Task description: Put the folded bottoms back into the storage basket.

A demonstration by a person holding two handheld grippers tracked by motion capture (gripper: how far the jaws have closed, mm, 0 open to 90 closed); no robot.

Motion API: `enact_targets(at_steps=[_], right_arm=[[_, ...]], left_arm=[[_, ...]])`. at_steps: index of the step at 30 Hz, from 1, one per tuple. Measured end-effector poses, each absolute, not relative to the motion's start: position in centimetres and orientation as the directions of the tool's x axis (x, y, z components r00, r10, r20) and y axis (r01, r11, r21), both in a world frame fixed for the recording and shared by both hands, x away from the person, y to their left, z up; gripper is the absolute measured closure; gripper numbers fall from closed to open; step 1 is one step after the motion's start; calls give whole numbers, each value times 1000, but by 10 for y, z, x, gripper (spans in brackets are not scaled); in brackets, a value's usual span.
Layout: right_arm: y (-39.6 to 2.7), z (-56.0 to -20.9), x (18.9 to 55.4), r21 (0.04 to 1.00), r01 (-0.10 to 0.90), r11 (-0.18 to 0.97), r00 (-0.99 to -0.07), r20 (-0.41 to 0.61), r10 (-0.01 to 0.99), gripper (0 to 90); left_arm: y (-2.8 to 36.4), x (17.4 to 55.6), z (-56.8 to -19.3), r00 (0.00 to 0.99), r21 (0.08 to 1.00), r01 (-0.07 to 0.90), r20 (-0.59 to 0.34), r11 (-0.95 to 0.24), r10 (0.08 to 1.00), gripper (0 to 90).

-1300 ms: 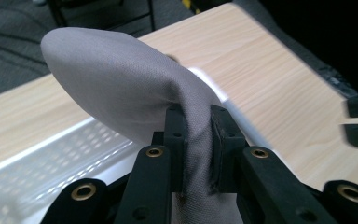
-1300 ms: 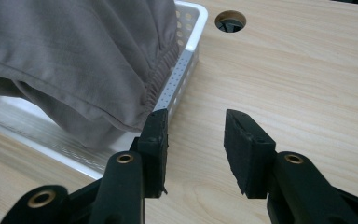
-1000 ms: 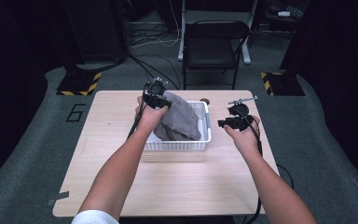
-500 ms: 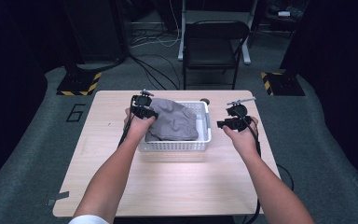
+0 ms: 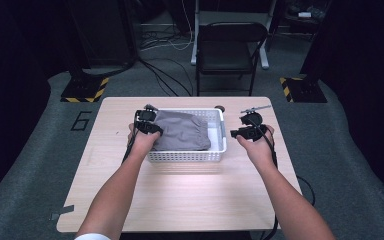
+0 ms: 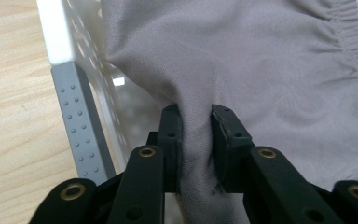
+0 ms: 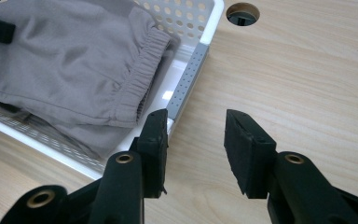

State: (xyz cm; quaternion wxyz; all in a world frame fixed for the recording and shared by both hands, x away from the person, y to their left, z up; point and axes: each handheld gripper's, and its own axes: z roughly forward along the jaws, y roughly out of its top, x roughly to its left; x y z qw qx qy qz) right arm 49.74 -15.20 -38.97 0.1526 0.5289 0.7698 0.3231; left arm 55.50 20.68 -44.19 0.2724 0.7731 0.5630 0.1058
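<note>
- Dark floor, cables and a black chair [image 5: 232, 47] lie beyond a pale wooden table [image 5: 180, 200], on which a white perforated basket [image 5: 219, 131] stands.
- In the high view the left gripper [image 5: 147, 121] sits at the basket's left end, with the person's left hand [image 5: 142, 142] just behind it.
- In the left gripper view that gripper [image 6: 196, 135] has a fold of the grey garment [image 6: 242, 60] between its two black jaws, which stand narrow; the jaws have just been opening a little, and the cloth is still pinched between the pads.
- Ahead of those jaws the garment spreads out inside the basket; its elastic waistband runs off to the upper right of the tool, and the basket's grey corner post stands just to the left of it.
- The right gripper [image 7: 196, 140] hovers over bare tabletop with its jaws partly apart and nothing between them.
- Just to the left of its left jaw is the basket's corner; the garment's waistband lies further left inside.
- A round hole [image 7: 242, 13] in the table is ahead of that tool.
</note>
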Motion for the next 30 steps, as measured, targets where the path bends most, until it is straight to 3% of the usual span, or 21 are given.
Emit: enact_targets(at_steps=[10, 30], right_arm=[[-148, -393, 497, 660, 711, 242, -404, 102, 909, 581], [-131, -398, 474, 675, 663, 323, -489, 63, 870, 538]], left_arm=[[216, 546, -430, 342, 613, 759, -89, -219, 936, 521], [252, 495, -403, 411, 702, 679, -124, -213, 903, 456]])
